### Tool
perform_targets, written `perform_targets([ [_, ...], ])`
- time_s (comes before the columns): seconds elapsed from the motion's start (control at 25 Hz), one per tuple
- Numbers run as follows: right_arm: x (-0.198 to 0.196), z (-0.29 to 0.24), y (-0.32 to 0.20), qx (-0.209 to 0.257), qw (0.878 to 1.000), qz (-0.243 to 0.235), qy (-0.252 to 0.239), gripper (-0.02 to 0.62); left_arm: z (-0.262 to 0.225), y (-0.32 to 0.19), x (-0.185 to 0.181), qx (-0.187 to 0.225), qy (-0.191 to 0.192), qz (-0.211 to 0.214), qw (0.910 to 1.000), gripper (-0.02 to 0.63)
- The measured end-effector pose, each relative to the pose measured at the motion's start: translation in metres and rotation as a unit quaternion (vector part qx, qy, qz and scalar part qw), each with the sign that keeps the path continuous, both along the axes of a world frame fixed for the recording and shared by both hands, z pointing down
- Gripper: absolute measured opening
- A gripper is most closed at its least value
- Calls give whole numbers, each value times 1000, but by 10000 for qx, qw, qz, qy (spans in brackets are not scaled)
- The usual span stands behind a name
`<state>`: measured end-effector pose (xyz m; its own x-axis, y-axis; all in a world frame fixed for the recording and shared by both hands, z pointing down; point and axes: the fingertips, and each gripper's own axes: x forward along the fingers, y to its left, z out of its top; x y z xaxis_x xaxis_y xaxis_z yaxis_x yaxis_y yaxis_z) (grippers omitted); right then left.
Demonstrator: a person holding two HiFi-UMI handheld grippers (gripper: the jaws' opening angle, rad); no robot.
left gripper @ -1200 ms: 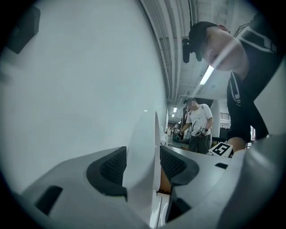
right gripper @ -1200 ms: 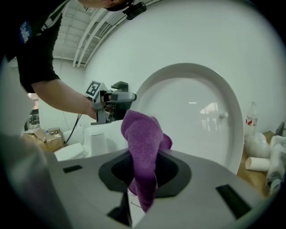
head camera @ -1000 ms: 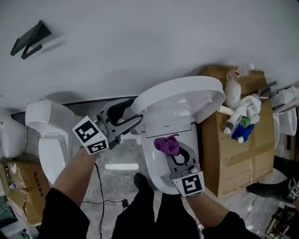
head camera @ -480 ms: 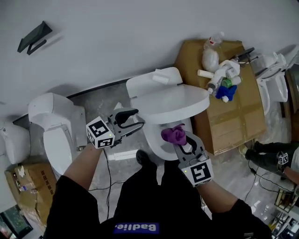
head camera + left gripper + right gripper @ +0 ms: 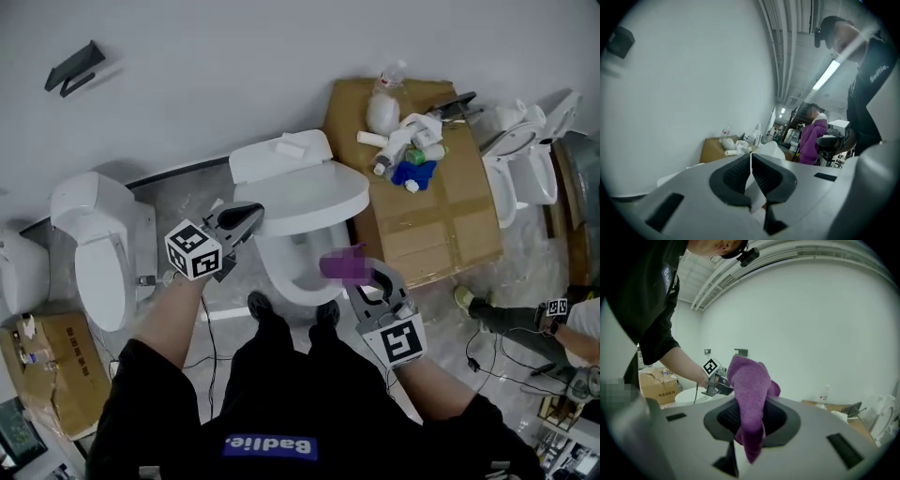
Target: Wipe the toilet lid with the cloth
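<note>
Cloth of purple nubby weave (image 5: pixel 749 394) is bunched into a crumpled wad. It stands above the right gripper (image 5: pixel 750 420), one tail hanging below, with the jaws clamped on its middle. In the head view the wad sits just in front of the white oval toilet lid (image 5: pixel 319 202), apart from it. Left gripper (image 5: pixel 751 164): jaws have just been closing, now together, nothing between them.

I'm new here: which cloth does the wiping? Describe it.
Find the middle toilet against the wall. Near its front, the right claw grips a cloth. It is purple, unlike the white and blue things on the cardboard box.
</note>
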<state>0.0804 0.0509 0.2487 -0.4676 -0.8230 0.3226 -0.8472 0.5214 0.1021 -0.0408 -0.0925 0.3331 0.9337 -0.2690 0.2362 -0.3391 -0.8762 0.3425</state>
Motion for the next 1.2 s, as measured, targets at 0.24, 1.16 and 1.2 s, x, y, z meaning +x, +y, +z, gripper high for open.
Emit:
perform_targets([
  [0.24, 29, -23, 1, 382, 9986, -339, -148, 91, 24, 24, 22, -39, -626, -117, 9980, 17],
  [1.16, -28, 92, 9, -492, 9923, -1085, -339, 91, 226, 195, 33, -1223, -1368, -115, 9830, 17],
  [1.2, -32, 98, 6, -523, 9923, -1079, -323, 91, 231, 196, 32, -1245, -1289, -123, 9837, 17],
])
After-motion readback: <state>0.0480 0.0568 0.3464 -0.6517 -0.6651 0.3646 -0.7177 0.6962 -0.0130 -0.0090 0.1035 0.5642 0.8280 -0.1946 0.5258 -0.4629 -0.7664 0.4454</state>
